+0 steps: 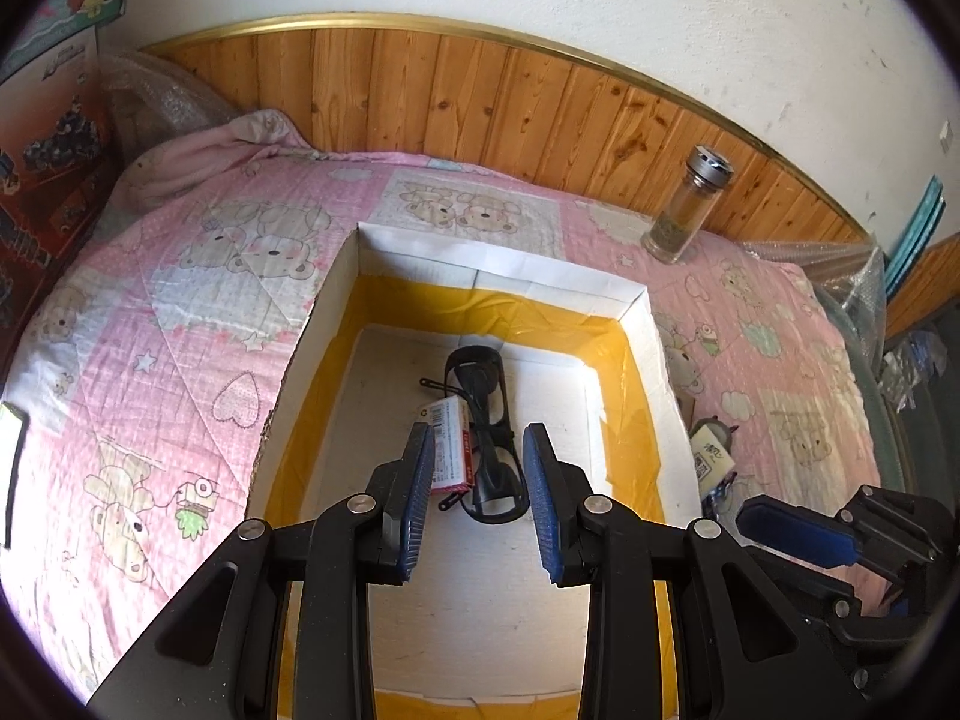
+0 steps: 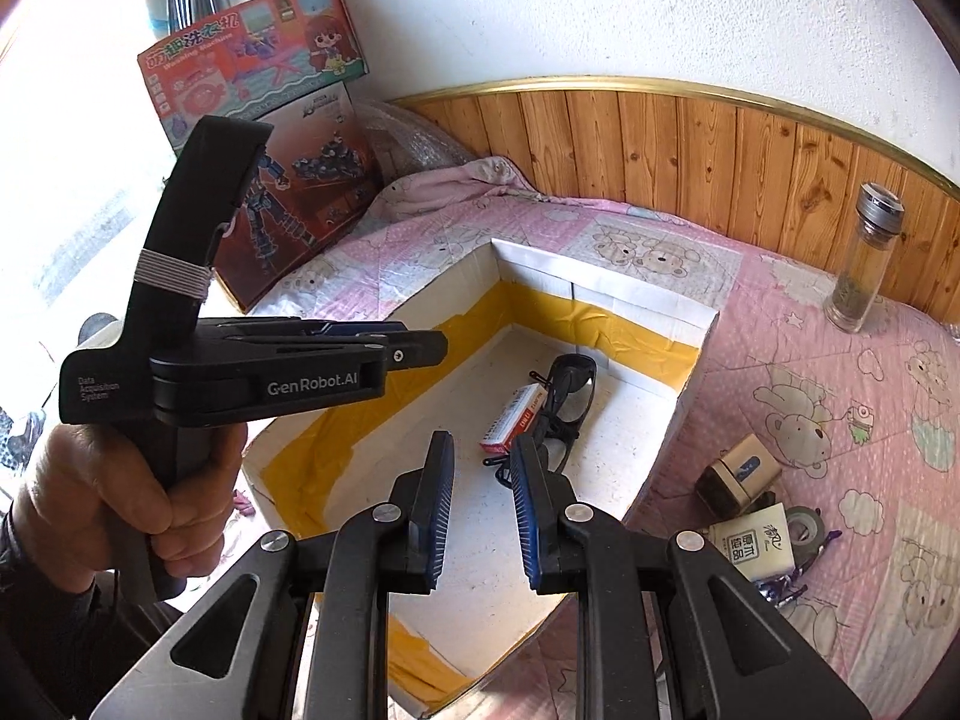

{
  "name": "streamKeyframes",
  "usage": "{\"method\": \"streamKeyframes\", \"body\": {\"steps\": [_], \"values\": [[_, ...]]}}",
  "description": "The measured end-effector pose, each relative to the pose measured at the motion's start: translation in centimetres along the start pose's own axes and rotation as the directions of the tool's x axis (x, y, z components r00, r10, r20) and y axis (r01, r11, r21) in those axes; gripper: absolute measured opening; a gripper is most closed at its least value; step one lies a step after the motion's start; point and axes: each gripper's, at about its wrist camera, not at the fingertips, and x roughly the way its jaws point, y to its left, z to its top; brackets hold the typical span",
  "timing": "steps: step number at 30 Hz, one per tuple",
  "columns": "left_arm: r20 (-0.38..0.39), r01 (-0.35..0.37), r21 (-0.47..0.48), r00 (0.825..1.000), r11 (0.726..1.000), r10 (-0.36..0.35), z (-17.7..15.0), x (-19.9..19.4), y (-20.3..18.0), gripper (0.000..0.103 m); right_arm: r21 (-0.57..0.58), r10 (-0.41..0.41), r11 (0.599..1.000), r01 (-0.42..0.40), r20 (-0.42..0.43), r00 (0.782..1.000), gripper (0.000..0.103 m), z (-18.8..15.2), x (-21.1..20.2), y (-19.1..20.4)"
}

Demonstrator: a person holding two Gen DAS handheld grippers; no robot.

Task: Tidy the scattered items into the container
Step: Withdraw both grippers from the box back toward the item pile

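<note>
Left gripper [image 1: 479, 468] and right gripper [image 2: 480, 468]: jaws released, empty, above the box [image 1: 501, 264]. At frame center, glasses [image 1: 489, 420] and a red-white packet [image 1: 451, 450] lie inside.

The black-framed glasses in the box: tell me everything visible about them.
The black-framed glasses with clear lenses look like glossy plastic. They lie on the white floor of the open cardboard box with yellow tape along its inner walls, roughly mid-box. The arms look at least partly folded. One side lies against a small red and white packet; a thin black clip-like piece shows beside them. Neither gripper touches them.
</note>
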Motion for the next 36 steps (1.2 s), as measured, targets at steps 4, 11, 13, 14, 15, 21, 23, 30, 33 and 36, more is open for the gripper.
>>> {"method": "streamKeyframes", "body": {"steps": [4,11,13,14,15,21,23,30,33,36], "values": [[0.019,0.005,0.027,1.000,1.000,-0.005,-0.5,-0.9,-1.8,0.032,-0.008,0.035,0.999,-0.034,0.029,0.999,0.021,-0.8,-1.6,0.3],[0.042,0.025,0.044,0.999,0.999,-0.027,-1.6,-2.5,-3.9,0.032,-0.014,0.064,0.998,-0.063,0.080,0.995,0.022,-2.4,-3.9,0.4],[0.046,0.017,0.048,0.999,0.999,-0.020,-1.9,-2.8,-4.3,0.032,-0.005,0.076,0.997,-0.076,0.098,0.992,0.023,-3.0,-4.6,0.0],[0.051,0.009,0.051,0.999,0.999,-0.012,-2.1,-2.9,-4.5,0.032,0.000,0.086,0.996,-0.086,0.106,0.991,0.024,-3.3,-4.8,-0.1],[0.056,0.001,0.056,0.998,0.998,-0.004,-2.3,-3.1,-4.6,0.032,0.003,0.097,0.995,-0.098,0.114,0.989,0.024,-3.6,-5.1,-0.2],[0.063,-0.029,0.054,0.998,0.998,0.026,-4.0,-3.7,-5.1,0.033,0.041,0.148,0.987,-0.154,0.126,0.981,0.025,-4.6,-5.2,-0.7],[0.067,-0.042,0.054,0.997,0.998,0.038,-4.7,-4.0,-5.3,0.033,0.035,0.150,0.987,-0.156,0.131,0.980,0.025,-4.7,-5.5,-0.6],[0.076,0.015,0.066,0.997,0.998,-0.020,-5.9,-4.9,-7.0,0.033,0.051,0.136,0.988,-0.145,0.140,0.981,0.025,-5.4,-7.2,-1.0],[0.080,0.057,0.082,0.995,0.995,-0.064,-6.1,-5.2,-8.2,0.036,0.067,0.122,0.989,-0.134,0.154,0.980,0.028,-5.8,-8.5,-1.7],[0.072,0.083,0.104,0.993,0.991,-0.091,-6.2,-5.1,-9.5,0.036,0.103,0.101,0.988,-0.119,0.168,0.981,0.029,-6.5,-9.6,-3.2]]}}
